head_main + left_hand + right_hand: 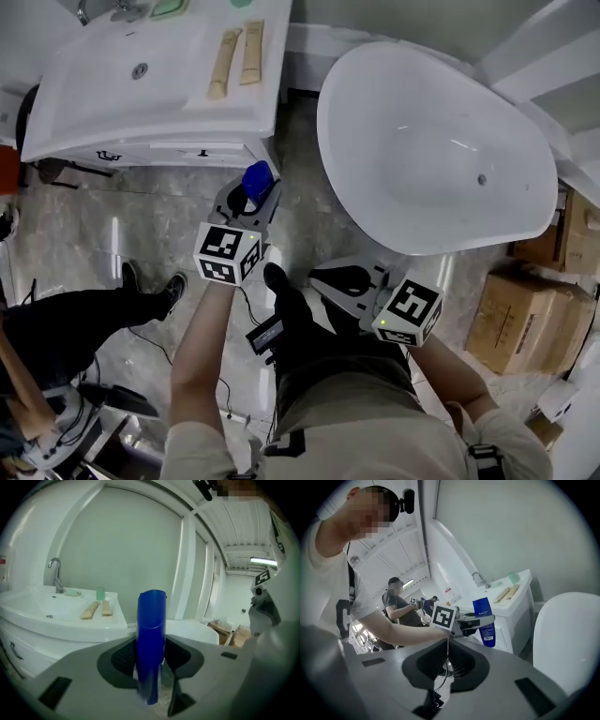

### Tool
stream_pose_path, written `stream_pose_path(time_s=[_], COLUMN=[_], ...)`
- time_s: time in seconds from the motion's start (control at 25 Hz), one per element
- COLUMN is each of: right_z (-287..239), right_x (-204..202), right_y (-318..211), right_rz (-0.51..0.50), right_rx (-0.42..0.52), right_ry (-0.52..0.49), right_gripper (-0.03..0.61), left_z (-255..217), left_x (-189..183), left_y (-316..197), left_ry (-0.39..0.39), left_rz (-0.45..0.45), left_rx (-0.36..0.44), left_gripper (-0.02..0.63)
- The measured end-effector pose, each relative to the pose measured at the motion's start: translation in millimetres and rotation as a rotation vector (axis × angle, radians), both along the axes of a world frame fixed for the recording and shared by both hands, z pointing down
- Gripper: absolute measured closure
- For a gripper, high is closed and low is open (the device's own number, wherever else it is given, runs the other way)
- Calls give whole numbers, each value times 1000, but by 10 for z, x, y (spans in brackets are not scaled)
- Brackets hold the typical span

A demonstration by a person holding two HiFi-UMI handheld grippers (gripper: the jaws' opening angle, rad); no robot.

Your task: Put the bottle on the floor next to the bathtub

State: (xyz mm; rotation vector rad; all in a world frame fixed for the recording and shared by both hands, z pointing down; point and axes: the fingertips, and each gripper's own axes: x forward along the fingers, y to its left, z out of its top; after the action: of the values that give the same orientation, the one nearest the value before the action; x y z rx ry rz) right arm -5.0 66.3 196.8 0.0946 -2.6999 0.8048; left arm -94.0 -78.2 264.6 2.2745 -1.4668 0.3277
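Note:
A blue bottle (256, 178) stands upright in my left gripper (251, 192), whose jaws are shut on its sides. It hangs above the marbled floor (295, 211), in the gap between the white washbasin cabinet (141, 112) and the white bathtub (339, 159). In the left gripper view the bottle (151, 634) fills the space between the jaws, with the tub's rim (197, 630) behind. My right gripper (319, 278) is held low near my legs, shut and empty. From its view the bottle (484, 618) shows beside the tub (567, 634).
Two beige tubes (236, 58) lie on the washbasin top. Cardboard boxes (525, 319) stand right of the tub. Another person's legs and shoes (112, 305) are at the left. My own black shoe (281, 286) is on the floor below the bottle.

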Motion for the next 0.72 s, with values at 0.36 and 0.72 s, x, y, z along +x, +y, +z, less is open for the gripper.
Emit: stream_pose_path(time_s=[0.36, 0.72], right_z=[584, 1405], right_x=[-782, -725], right_y=[-145, -305], right_rz=[131, 147], right_rx=[-13, -28], right_ry=[10, 6], right_gripper=[549, 551], left_z=[852, 1880], left_x=[-195, -57], left_y=[-163, -381], left_ry=[79, 81], left_rz=[142, 103], left_rx=[-42, -97], left_gripper=[408, 407])
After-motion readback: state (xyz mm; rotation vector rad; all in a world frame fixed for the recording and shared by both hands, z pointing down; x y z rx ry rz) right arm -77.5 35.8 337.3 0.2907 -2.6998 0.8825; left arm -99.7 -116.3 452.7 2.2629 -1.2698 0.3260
